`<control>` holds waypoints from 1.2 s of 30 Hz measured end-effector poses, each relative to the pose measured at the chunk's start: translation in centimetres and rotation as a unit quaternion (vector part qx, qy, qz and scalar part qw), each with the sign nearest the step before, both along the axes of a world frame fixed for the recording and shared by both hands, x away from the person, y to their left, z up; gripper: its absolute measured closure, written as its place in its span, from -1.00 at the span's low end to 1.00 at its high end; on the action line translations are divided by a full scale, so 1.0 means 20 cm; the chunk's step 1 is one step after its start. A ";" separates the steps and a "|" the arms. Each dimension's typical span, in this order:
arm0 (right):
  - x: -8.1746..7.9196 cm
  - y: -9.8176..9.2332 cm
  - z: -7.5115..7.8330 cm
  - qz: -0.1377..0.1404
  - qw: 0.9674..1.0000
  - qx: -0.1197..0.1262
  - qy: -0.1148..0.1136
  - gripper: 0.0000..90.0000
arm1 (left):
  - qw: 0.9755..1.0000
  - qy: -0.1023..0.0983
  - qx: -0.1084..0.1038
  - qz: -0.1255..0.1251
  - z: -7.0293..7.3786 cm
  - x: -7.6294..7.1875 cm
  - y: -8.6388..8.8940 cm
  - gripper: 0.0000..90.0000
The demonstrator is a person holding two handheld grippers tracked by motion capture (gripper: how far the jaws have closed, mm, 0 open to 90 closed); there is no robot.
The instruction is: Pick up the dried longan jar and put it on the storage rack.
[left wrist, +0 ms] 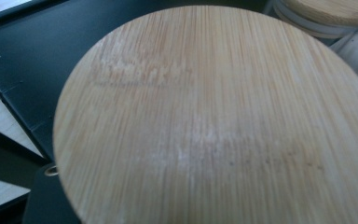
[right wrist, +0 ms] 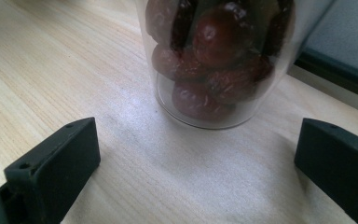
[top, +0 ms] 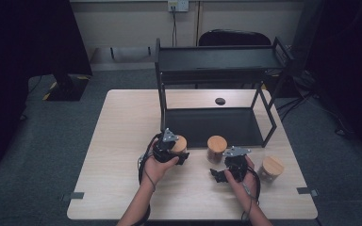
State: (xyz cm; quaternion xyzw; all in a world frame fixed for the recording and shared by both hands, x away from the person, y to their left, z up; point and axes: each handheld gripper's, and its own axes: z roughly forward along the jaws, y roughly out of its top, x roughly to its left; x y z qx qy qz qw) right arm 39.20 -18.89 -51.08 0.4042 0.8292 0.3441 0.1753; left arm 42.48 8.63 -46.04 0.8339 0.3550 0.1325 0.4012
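The round glass jar with a pale bamboo lid [top: 179, 144] sits clamped in my left claw [top: 183, 149], at the front edge of the black metal shelf rack [top: 217, 123] on the light wooden table [top: 122, 141]; its streaked lid [left wrist: 214, 121] lies directly under the left gripper view. My right claw [right wrist: 196, 158] stands open and empty, its jaws wide apart, facing the clear glass jar of dark red dried fruit [right wrist: 214, 60], which stands just ahead, untouched. A third bamboo-lidded jar [top: 270, 167] stands beside my right hand [top: 245, 176].
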 end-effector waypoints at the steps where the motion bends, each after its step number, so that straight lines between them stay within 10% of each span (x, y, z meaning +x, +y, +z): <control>1: 0.00 0.00 0.00 0.000 1.000 0.000 0.000 -1.00 | 1.000 0.000 0.000 0.001 0.00 0.00 0.00 -0.42; 36: 0.00 0.00 0.00 0.000 1.000 0.000 0.000 -1.00 | 1.000 0.003 -0.008 0.001 0.02 0.11 -0.13 -0.42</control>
